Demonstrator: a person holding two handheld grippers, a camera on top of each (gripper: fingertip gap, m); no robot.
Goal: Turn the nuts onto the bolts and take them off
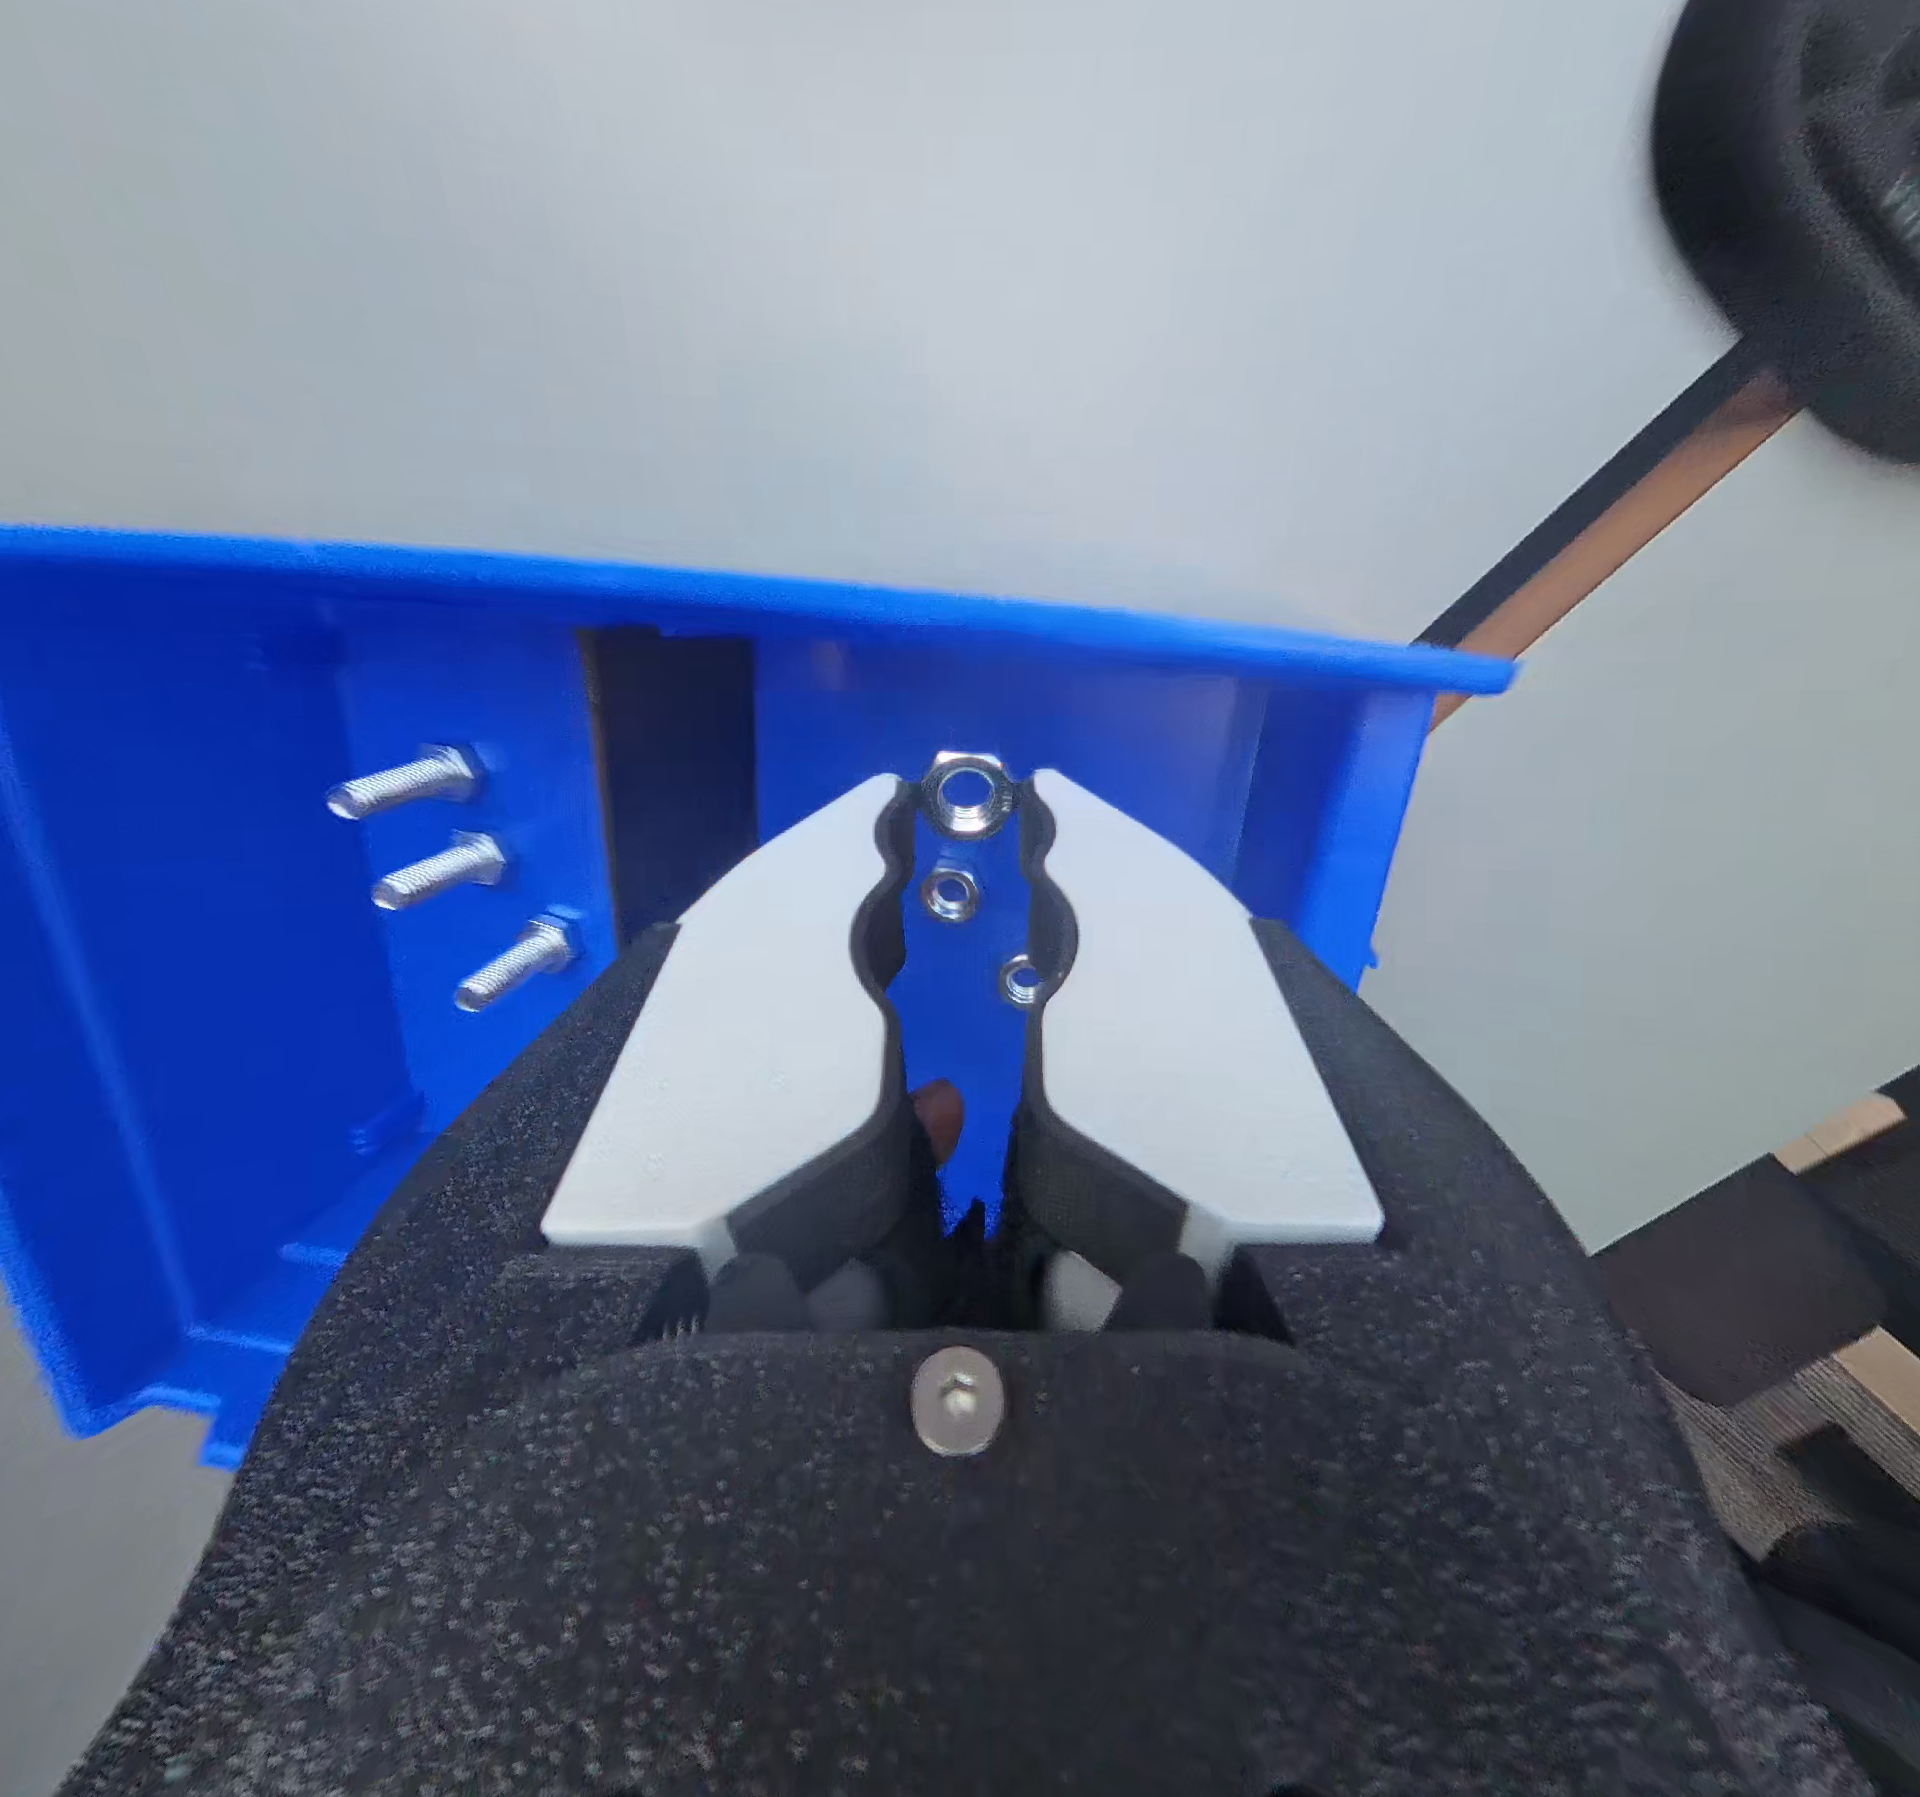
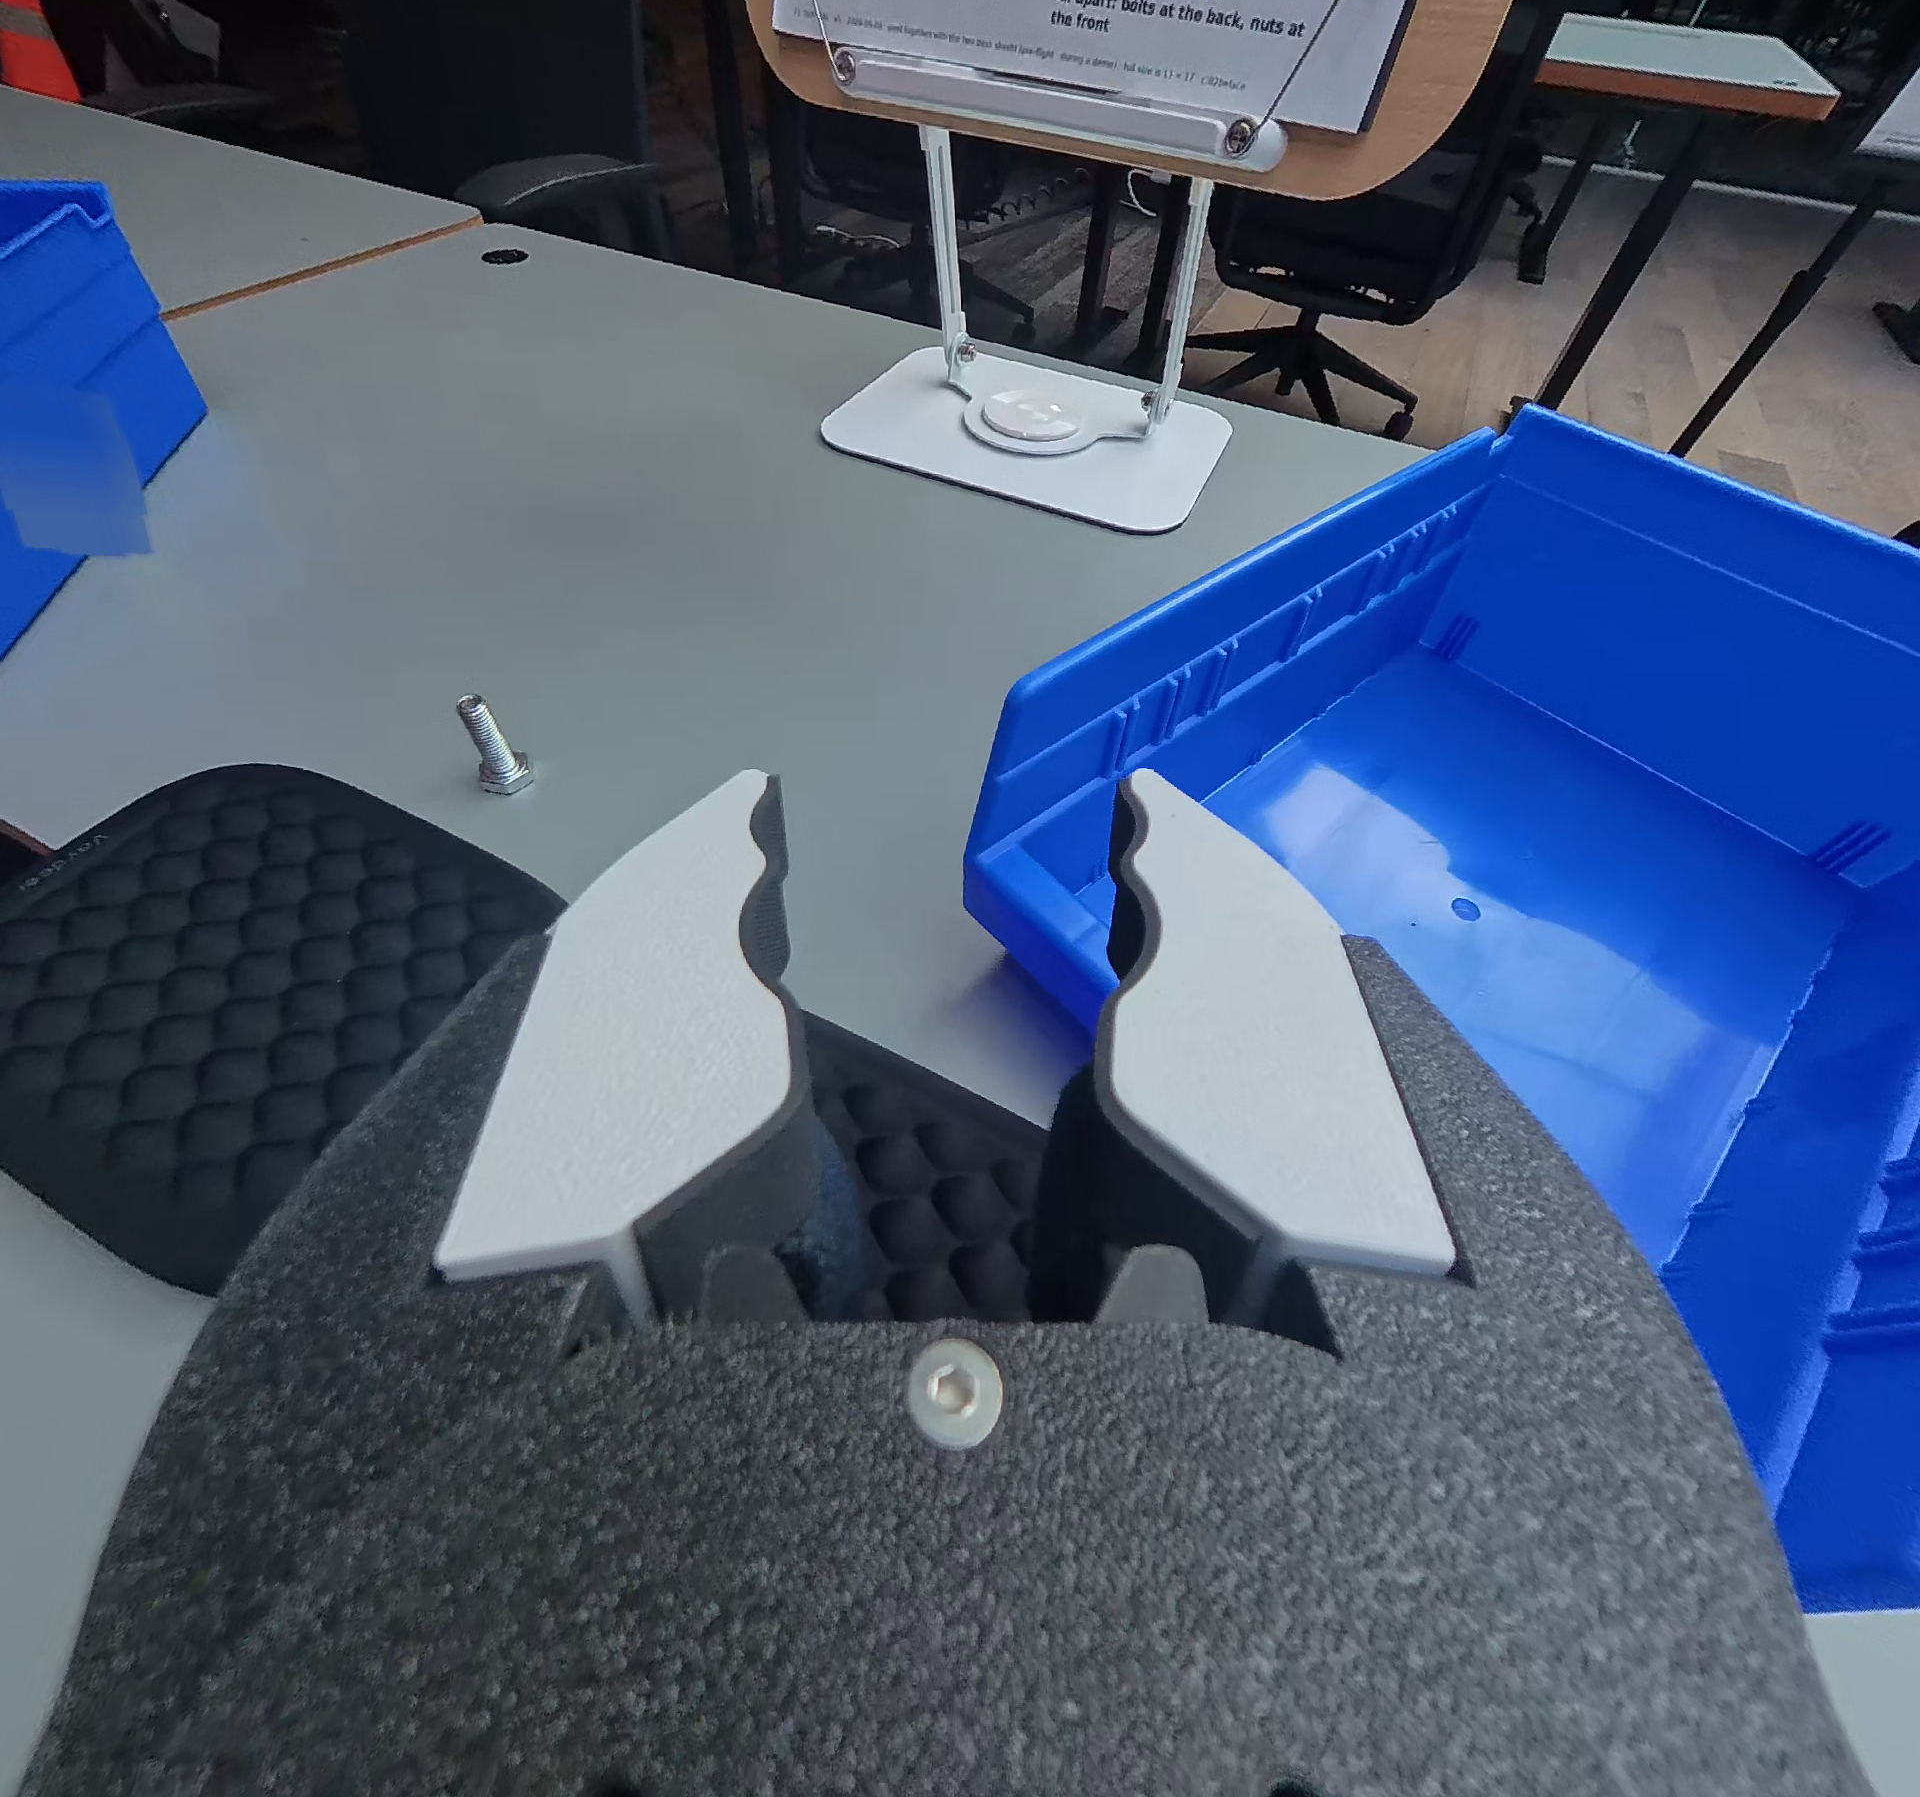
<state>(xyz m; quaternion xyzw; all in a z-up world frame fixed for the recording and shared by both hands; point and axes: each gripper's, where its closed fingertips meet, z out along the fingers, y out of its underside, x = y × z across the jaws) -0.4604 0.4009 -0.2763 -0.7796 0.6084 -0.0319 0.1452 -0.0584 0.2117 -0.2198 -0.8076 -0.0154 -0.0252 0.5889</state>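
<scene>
We see a glossy blue plastic bin [image 2: 1558, 916] on a smooth, matt grey table [image 2: 623, 552]. A bright, threaded metal bolt [image 2: 494, 745] stands on the table. Beside it lies a black pad [image 2: 208, 968] with a soft, dimpled honeycomb texture. Our right hand-held gripper [image 2: 945, 802] has matt, finely grained grey fingers [image 2: 644, 1020] above a rough, speckled black body. Shiny metal nuts [image 1: 961, 797] gleam in the other bin [image 1: 208, 916].

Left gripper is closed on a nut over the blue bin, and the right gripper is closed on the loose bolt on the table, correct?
Not quite. In the right wrist view the right gripper is open and empty; the bolt stands apart on the table. The left gripper does pinch a nut over the blue bin.
</scene>
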